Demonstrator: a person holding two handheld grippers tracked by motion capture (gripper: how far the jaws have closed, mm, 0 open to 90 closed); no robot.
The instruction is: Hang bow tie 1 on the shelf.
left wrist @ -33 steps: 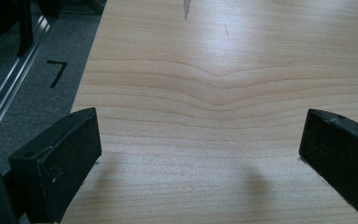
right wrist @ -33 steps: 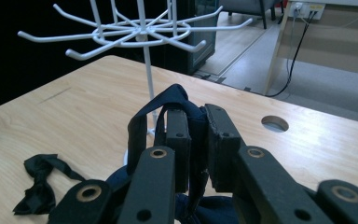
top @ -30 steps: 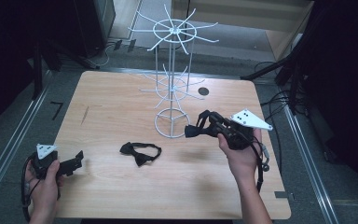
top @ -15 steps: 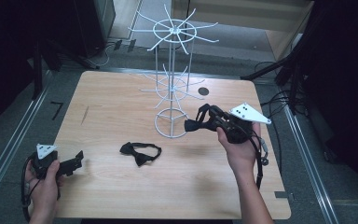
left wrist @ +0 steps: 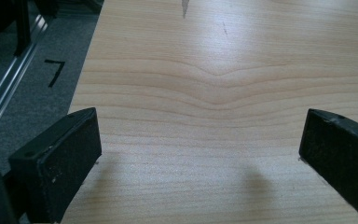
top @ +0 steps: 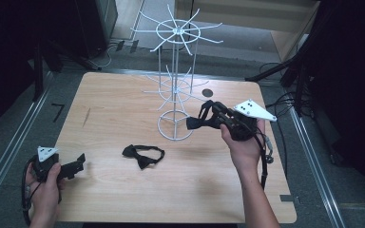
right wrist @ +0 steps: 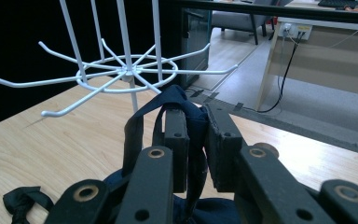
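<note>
A white wire rack point(top: 176, 85) with two tiers of radiating hooks stands at the table's far middle. My right gripper point(top: 208, 115) is lifted just right of the rack's base ring and is shut on the strap of a dark navy bow tie point(top: 197, 122), whose bow hangs below the jaws. In the right gripper view the strap point(right wrist: 186, 126) is pinched between the jaws, and the lower hook tier point(right wrist: 121, 74) is close ahead. A second black bow tie point(top: 142, 155) lies flat on the table. My left gripper point(top: 78, 164) rests at the near left, open and holding nothing.
The wooden table point(top: 123, 204) has a round dark hole point(top: 207, 92) behind the rack. Metal rails point(top: 9, 147) run along the floor on both sides. Cables point(top: 290, 102) lie beyond the right edge. In the left gripper view bare wood point(left wrist: 214, 93) lies ahead.
My right gripper has risen a little and moved slightly left toward the rack with the bow tie in it. The left gripper and the lying bow tie have not moved.
</note>
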